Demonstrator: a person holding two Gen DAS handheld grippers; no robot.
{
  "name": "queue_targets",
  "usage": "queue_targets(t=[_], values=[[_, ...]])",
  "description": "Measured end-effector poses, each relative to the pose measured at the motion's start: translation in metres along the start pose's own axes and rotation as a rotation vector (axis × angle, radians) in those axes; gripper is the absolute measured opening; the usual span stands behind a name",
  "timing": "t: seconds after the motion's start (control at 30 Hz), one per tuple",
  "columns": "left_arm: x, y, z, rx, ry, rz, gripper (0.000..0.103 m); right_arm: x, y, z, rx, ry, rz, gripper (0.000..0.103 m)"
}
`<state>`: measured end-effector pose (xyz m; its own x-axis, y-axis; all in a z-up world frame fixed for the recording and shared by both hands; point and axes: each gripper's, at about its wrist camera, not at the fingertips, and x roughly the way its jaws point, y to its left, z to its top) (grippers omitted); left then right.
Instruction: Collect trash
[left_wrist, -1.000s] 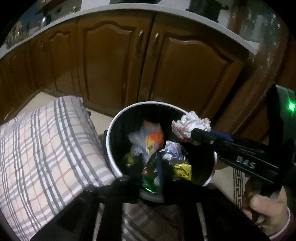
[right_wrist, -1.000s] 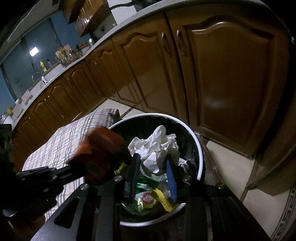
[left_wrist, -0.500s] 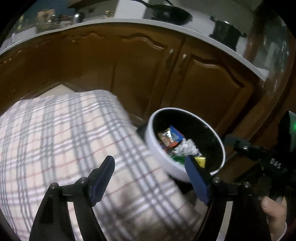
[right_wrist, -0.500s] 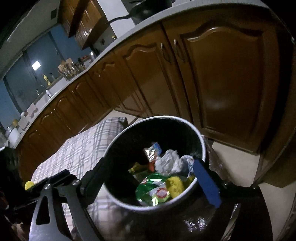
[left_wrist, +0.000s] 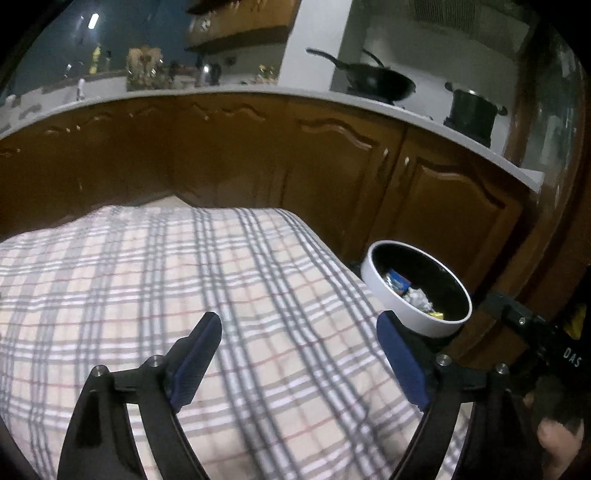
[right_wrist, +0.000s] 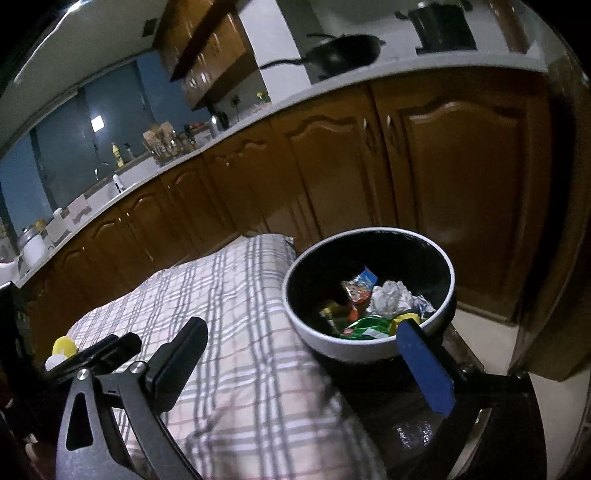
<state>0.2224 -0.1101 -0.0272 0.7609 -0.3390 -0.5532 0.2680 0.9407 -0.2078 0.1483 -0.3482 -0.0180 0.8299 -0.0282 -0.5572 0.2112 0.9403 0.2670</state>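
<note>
Both tools pulled back and spread empty, crumpled paper (right_wrist: 390, 297) dropped among wrappers (right_wrist: 359, 287) in white-rimmed bin (right_wrist: 369, 347)

Trash bin (right_wrist: 369, 343), round, white outside, black inside, standing upright, sitting ahead-right of right tongs' fingers, right blue fingertip overlapping its near rim. From left tongs, bin (left_wrist: 399, 306) lying ahead, right of right finger. Inside, crumpled white paper (right_wrist: 391, 297) resting right of center; colorful snack wrapper (right_wrist: 360, 286) lying beside it on left; green wrapper (right_wrist: 364, 326) and yellow piece (right_wrist: 406, 318) lying nearest tongs.
</note>
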Motion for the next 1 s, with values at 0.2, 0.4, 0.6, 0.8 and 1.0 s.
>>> queue_targets(t=[0.2, 0.4, 0.6, 0.8, 1.0], values=[[-0.048, 0.009, -0.016, 0.009, -0.086, 0.041, 0.087, -0.026, 0.026, -0.005, -0.052, -0.085, -0.024, 0.103], [-0.089, 0.0, -0.043, 0.065, -0.227, 0.139, 0.102, -0.061, 0.051, -0.017, -0.153, -0.212, -0.063, 0.103], [-0.103, -0.014, -0.073, 0.145, -0.263, 0.212, 0.102, -0.071, 0.065, -0.038, -0.223, -0.263, -0.078, 0.103], [-0.106, -0.013, -0.084, 0.144, -0.259, 0.246, 0.102, -0.069, 0.068, -0.053, -0.234, -0.246, -0.066, 0.103], [-0.109, -0.017, -0.087, 0.148, -0.266, 0.274, 0.102, -0.067, 0.066, -0.057, -0.231, -0.246, -0.066, 0.103]])
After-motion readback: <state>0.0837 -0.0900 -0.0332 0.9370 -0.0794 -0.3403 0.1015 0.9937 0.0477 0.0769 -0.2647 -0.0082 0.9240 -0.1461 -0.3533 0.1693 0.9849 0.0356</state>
